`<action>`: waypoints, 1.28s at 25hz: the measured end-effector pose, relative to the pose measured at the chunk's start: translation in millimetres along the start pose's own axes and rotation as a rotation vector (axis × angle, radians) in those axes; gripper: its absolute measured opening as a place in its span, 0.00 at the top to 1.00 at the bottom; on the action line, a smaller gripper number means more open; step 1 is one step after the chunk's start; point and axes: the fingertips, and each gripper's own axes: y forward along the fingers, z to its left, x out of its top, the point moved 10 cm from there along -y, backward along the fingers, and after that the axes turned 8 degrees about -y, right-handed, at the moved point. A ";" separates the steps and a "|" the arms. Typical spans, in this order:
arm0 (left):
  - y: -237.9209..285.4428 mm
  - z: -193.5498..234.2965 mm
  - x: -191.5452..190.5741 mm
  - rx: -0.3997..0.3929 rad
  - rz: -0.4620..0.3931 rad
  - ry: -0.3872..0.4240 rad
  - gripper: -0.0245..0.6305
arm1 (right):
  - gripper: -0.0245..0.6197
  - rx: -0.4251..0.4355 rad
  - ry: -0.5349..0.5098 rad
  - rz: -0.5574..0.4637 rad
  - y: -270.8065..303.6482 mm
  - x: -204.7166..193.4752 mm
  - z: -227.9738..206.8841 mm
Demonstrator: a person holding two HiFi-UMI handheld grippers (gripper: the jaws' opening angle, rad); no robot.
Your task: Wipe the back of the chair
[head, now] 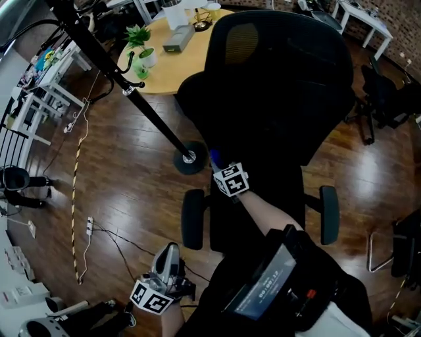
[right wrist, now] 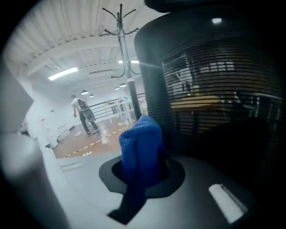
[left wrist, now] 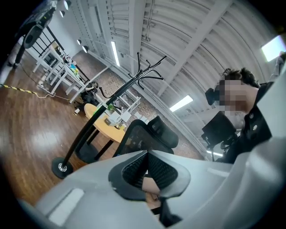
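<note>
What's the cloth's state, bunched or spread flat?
Bunched: the blue cloth stands crumpled in a wad between the right gripper's jaws, shut on it, by the chair back.

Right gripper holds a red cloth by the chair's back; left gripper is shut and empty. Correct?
No: the cloth is blue, not red, as the right gripper view shows. The right gripper does hold it by the chair's back, and the left gripper is shut and empty.

It was apparently an office: a mesh office chair [head: 283, 85], a round wooden table [head: 172, 68], a coat stand [head: 135, 100] and white desks [head: 364, 18].
</note>
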 end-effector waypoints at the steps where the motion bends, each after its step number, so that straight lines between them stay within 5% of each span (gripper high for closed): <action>1: -3.6 0.1 0.7 0.007 -0.007 0.002 0.95 | 0.91 0.070 -0.028 -0.012 5.2 4.2 11.8; 4: -8.1 -1.1 1.1 0.017 -0.014 0.007 0.95 | 0.91 0.225 -0.098 -0.047 10.9 10.2 39.3; 6: -6.4 -1.8 0.9 0.014 -0.008 0.010 0.95 | 0.91 0.218 -0.105 -0.038 11.6 4.0 38.9; 13: 28.0 -4.2 -13.3 -0.045 0.074 0.012 0.95 | 0.91 -0.097 0.005 0.039 -34.1 -36.3 -64.8; 23: 117.5 -31.9 -43.3 -0.256 0.251 0.014 0.95 | 0.91 -0.464 0.149 0.109 -177.3 -105.3 -201.7; 32: 143.0 -49.5 -61.0 -0.333 0.313 0.007 0.95 | 0.91 -0.810 0.354 0.055 -273.0 -123.1 -246.7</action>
